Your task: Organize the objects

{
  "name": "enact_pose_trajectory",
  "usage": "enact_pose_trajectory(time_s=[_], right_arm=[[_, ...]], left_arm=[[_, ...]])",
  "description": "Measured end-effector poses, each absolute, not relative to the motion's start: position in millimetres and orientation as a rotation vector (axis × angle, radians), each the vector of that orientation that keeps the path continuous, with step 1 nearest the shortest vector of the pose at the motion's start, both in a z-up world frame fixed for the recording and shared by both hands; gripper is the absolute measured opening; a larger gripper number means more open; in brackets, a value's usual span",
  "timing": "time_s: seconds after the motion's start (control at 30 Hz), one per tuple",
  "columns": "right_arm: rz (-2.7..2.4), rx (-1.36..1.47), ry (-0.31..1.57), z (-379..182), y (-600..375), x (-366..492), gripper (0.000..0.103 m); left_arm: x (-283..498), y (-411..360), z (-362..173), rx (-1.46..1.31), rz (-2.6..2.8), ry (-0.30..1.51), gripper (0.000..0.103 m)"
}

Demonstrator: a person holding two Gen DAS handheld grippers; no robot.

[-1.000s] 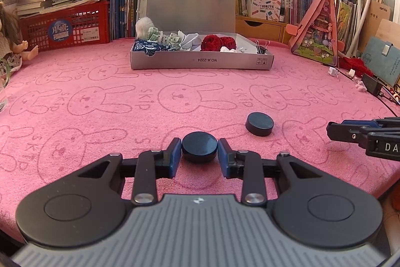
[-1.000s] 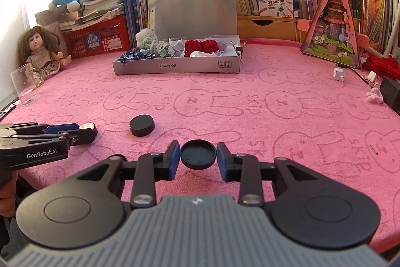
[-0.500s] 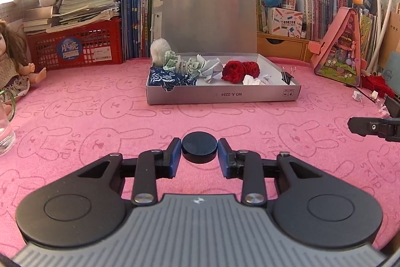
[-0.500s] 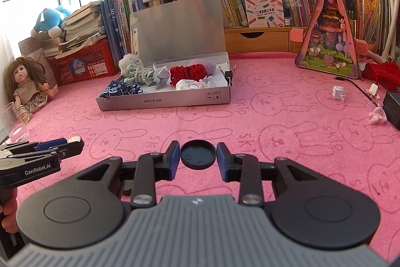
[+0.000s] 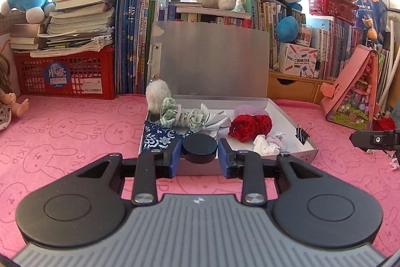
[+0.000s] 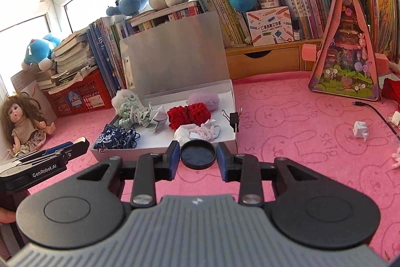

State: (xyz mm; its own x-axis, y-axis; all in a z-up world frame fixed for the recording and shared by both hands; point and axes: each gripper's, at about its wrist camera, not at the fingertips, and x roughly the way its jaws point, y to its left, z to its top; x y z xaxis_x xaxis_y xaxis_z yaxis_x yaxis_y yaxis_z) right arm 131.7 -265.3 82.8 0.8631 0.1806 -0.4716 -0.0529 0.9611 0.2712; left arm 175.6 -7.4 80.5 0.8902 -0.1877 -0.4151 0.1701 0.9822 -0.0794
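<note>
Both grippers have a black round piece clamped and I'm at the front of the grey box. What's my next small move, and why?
Probably ease the left gripper forward over the grey box's front wall, then release. Its black puck is held at the front edge, not yet over the bare floor between the blue patterned pouch and the white crumpled paper.

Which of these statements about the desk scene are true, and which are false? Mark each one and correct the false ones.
1. The left claw grips a round black tub. True.
2. The right claw is empty. False: it grips a shallow black lid, hollow side up.
3. The grey box has its lid closed. False: the lid stands open.
4. A black binder clip sits at the box's right edge. True.
5. The doll lies inside the box. False: it sits on the pink cloth, left of the box.
</note>
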Motion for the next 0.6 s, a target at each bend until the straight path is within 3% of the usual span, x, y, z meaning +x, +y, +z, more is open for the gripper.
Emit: enact_pose_trajectory(time_s=[0.27, 0.6], right_arm=[[0.132, 0.280, 0.532, 100, -264, 185, 0.038], [0.147, 0.260, 0.623, 54, -255, 196, 0.038]], left_arm=[[231, -16, 80, -0.053, -0.199, 0.438, 0.037], [227, 7, 58, -0.039, -0.247, 0.523, 0.039]])
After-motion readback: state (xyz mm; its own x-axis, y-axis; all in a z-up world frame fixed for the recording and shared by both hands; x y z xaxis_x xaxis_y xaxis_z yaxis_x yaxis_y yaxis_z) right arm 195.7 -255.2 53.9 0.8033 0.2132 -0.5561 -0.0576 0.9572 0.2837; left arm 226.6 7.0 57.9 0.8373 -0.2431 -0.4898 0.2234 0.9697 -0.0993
